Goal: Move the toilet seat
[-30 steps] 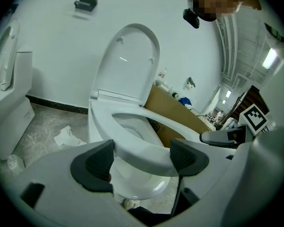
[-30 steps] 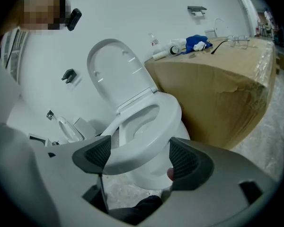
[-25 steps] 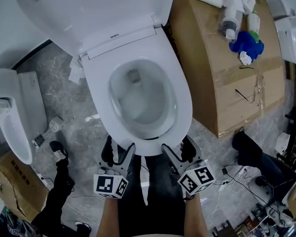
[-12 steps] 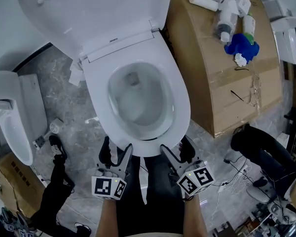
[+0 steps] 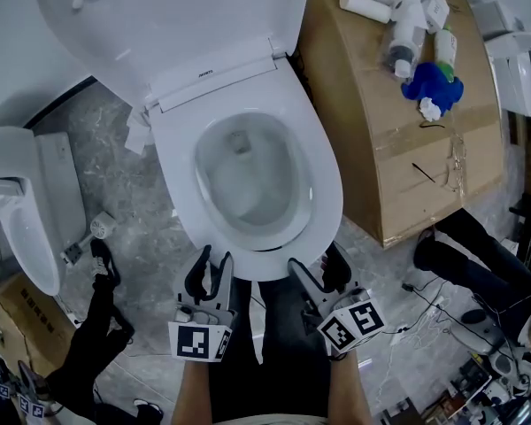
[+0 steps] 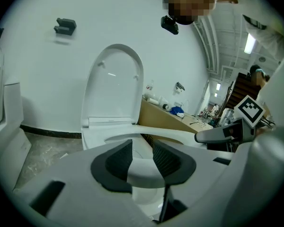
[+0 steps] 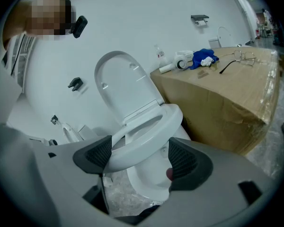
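Observation:
A white toilet stands below me with its lid (image 5: 177, 16) raised and its seat (image 5: 329, 184) lying down on the bowl. My left gripper (image 5: 211, 269) is at the seat's front edge. In the left gripper view its jaws (image 6: 142, 157) are closing, and the pads touch the seat's front rim (image 6: 180, 135) between them. My right gripper (image 5: 314, 264) is at the front edge too, a little to the right. In the right gripper view it (image 7: 139, 157) stands open around the seat rim (image 7: 151, 134), with a gap at its right pad.
A large cardboard box (image 5: 398, 122) stands right of the toilet, carrying bottles and a blue cloth (image 5: 438, 82). A second white toilet (image 5: 22, 211) stands at the left. Cables (image 5: 434, 326) and someone's dark-clad legs (image 5: 465, 255) are on the floor at the right.
The left gripper's jaws have narrowed from wide open onto the seat's front rim. The right gripper has stayed in place, open.

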